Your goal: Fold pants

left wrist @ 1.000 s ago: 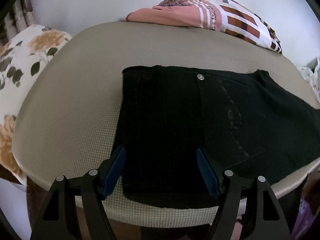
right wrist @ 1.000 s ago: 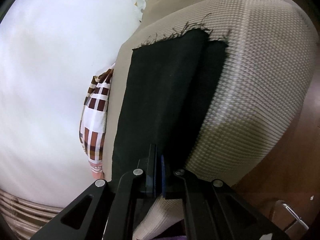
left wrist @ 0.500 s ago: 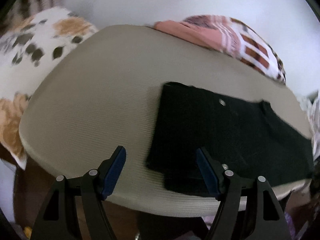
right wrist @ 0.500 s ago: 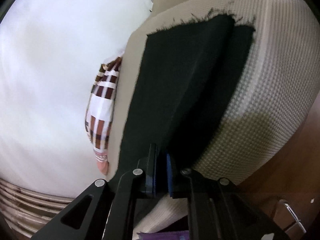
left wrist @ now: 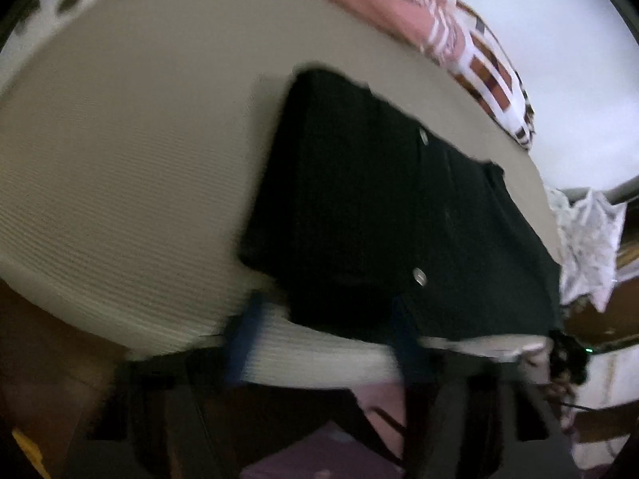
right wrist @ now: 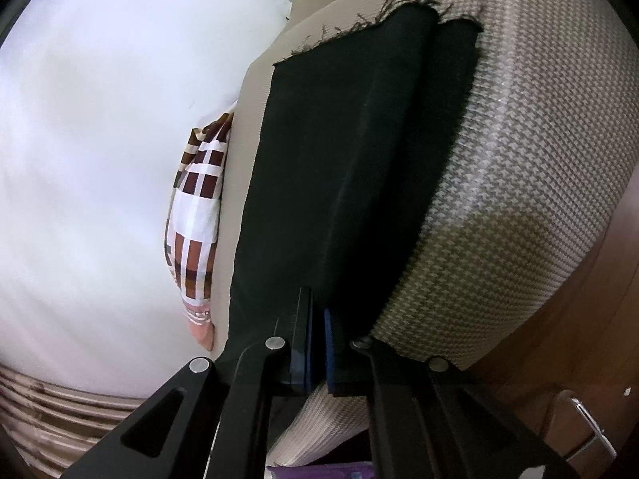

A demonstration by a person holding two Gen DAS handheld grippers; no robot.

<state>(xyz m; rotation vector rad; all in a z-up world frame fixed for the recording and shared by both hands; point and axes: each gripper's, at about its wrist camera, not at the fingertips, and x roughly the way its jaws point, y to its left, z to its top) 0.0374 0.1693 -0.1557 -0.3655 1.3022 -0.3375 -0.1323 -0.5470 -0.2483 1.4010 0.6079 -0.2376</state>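
1. Two hand-held grippers work on one pair of black fabric pants (left wrist: 383,215), which lies folded lengthwise on a beige woven cushion (left wrist: 120,167).
2. Seen from the left wrist, the waistband end of the pants faces the camera near the cushion's front edge, with two small metal buttons (left wrist: 419,277) showing on the dark cloth.
3. The left gripper (left wrist: 323,339) is blurred; its blue-padded fingers (left wrist: 243,335) stand wide apart at the cushion's front edge, released, with nothing between them.
4. The right gripper (right wrist: 317,343) is clenched on the near edge of the pants (right wrist: 343,167), a fold of black cloth pinched between its blue pads (right wrist: 328,343).
5. From the right wrist, the pants run away along the cushion (right wrist: 519,199) to frayed hems at the far end, one layer lying offset over the other.
6. A brown-and-white checked cloth (right wrist: 195,219) lies just beside the cushion's far side against a white wall (right wrist: 100,119).
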